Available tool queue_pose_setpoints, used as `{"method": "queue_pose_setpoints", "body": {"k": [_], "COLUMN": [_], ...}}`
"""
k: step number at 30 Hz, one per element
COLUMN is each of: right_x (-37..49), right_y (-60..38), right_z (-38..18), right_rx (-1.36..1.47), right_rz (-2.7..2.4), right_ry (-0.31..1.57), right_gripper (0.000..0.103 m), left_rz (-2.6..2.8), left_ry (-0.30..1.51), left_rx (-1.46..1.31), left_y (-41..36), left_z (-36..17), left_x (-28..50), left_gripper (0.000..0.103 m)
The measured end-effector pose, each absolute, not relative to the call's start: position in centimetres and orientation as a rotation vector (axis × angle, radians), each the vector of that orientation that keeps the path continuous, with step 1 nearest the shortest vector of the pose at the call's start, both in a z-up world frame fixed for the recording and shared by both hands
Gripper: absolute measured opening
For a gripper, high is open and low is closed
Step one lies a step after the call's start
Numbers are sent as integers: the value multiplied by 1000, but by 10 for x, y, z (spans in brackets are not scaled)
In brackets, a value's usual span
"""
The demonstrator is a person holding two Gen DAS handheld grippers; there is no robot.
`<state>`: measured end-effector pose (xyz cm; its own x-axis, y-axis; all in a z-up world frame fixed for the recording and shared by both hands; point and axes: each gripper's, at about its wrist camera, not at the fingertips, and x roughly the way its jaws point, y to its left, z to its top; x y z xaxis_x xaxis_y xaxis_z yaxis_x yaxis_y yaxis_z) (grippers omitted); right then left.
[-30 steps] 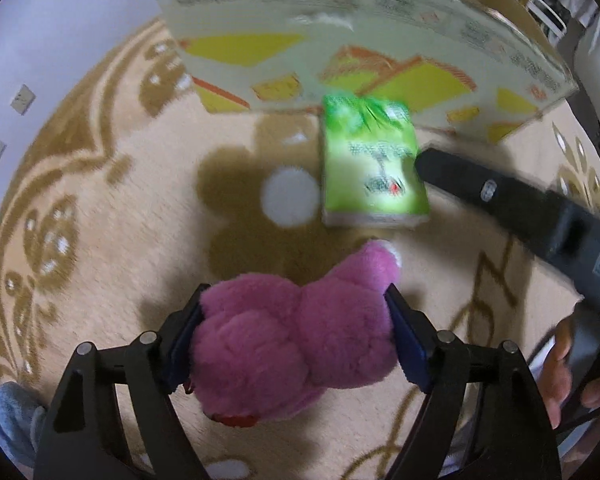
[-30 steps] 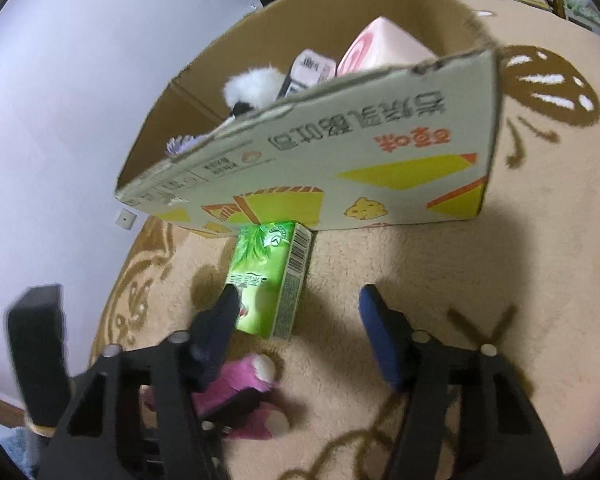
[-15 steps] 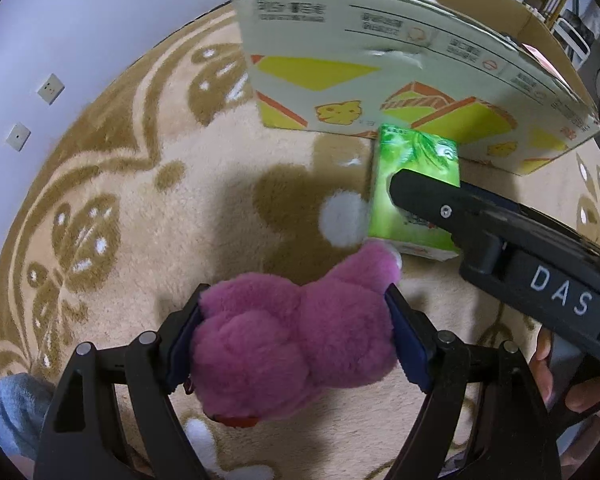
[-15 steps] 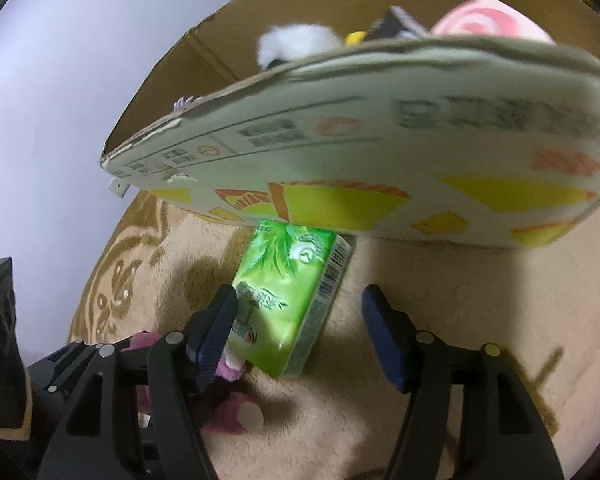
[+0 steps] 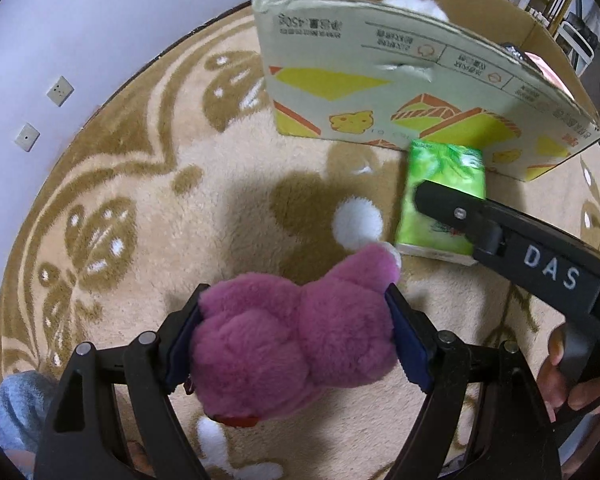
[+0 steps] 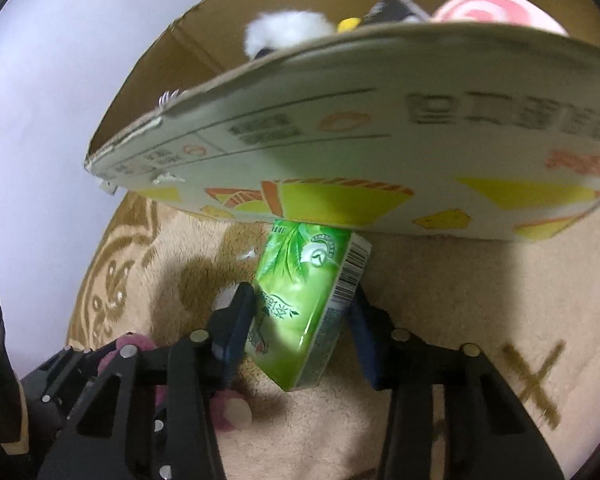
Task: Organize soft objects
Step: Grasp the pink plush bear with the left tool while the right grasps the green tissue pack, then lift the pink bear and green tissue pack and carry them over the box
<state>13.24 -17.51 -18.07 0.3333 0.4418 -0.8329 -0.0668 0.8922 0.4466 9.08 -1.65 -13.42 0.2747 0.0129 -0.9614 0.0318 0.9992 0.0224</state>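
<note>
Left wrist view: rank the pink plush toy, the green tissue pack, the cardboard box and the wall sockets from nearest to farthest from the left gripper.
1. Pink plush toy, between the left gripper's pads.
2. Green tissue pack, ahead to the right on the carpet.
3. Cardboard box, just behind the pack.
4. Wall sockets, far left on the wall.

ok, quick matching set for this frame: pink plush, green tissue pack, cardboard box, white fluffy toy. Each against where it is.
Things:
1. pink plush
2. green tissue pack
3. cardboard box
4. white fluffy toy

Places:
A. inside the box
B. on the rug, open top
C. clamped in the left gripper
D. between the closing fingers of the right gripper

Pairs: 1-C, 2-D, 3-B, 4-A
</note>
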Motion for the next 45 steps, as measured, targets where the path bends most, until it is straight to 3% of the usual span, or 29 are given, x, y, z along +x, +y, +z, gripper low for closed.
{"method": "queue_pose_setpoints", "body": {"k": [14,29,45], "right_x": [85,42,70], "right_y": [-219,-233,-234], "right_z": [-141,-54,-34], "right_rx": [327,267,293], "right_rz": [158,98,148], "right_ry": [1090,841,748], "right_gripper": [36,35,35], "left_rz": [-27,-65,-60], "left_ry": [1130,937,721], "left_rx": [59,96,128], "left_y": [-22,-16,-21], "left_z": [-90,-43,-5], "left_x": [65,44,81], "left_gripper": [82,82,82]}}
